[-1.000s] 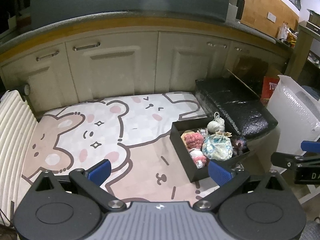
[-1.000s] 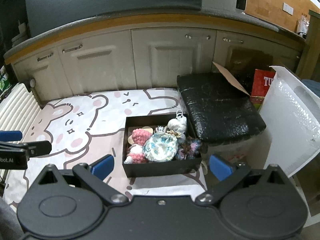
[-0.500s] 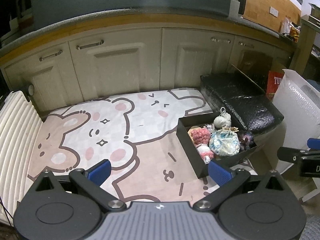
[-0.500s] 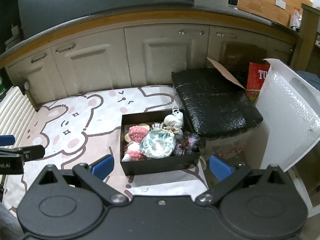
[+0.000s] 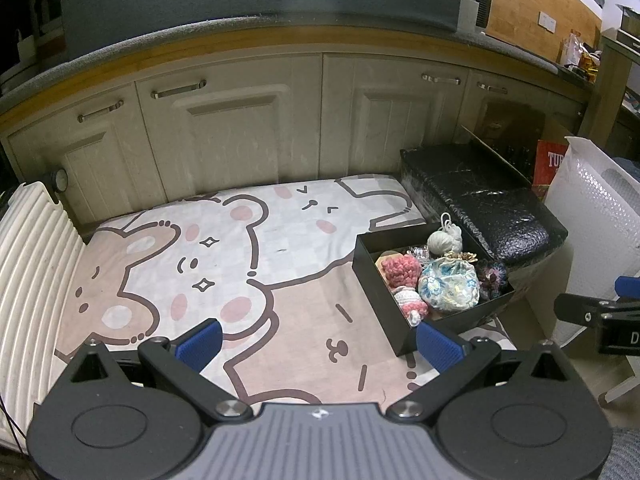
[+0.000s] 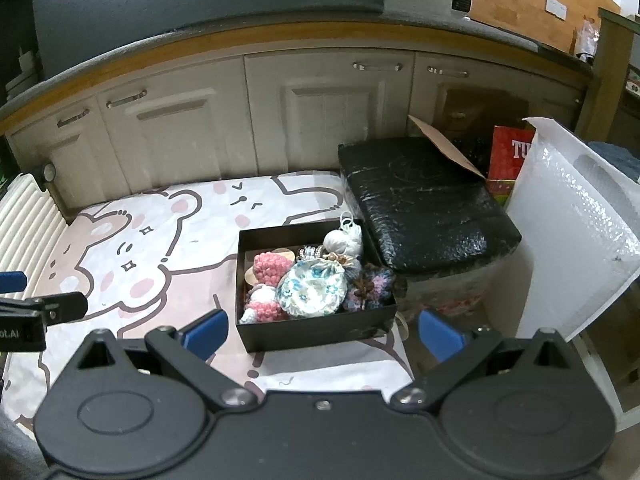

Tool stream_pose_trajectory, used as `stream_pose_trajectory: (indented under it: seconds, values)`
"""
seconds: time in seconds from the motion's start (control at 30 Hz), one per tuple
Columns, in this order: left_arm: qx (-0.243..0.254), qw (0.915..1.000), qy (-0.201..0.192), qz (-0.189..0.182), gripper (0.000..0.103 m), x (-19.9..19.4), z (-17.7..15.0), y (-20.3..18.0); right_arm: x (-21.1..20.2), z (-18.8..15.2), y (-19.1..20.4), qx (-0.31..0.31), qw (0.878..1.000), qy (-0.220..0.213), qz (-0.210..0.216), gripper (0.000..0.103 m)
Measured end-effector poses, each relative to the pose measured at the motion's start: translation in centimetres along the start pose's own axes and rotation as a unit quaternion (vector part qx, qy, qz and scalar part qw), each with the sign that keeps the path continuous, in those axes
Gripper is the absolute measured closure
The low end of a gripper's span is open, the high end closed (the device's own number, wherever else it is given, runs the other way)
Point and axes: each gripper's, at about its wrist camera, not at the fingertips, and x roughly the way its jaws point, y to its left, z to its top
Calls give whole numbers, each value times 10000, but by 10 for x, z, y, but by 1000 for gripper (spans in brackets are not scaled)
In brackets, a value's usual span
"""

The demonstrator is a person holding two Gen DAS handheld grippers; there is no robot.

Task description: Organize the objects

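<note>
A shallow black cardboard box sits on a floor mat printed with cartoon bears in pink, white and tan, near the mat's right edge and just beside a bulky package wrapped in black bubble film. The box is packed with small soft things: a pink crocheted piece, a round drawstring pouch in pale blue floral fabric, a white knitted ball with a loop cord, a pink-and-white crocheted figure and a dark purple-and-blue crocheted flower.

The left gripper hovers above the mat with its 2 blue-padded fingers spread wide and nothing between them; its right pad lies close to the near corner of the box in the left wrist view. The right gripper is likewise spread wide and empty, its 2 pads framing the front wall of the box without touching it.

Behind the mat runs a row of cream cabinet doors with metal handles. A white ribbed panel lies along the mat's left side, and a translucent white bubble-wrap bag stands to the right of the black package, with a red carton behind it.
</note>
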Motion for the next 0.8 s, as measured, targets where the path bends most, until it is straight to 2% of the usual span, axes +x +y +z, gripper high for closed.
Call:
stream_pose_trajectory:
  seconds: [0.8]
  values:
    - [19, 10000, 53, -58, 1, 2, 0, -3, 0, -1, 1, -20, 10000, 9, 8, 0]
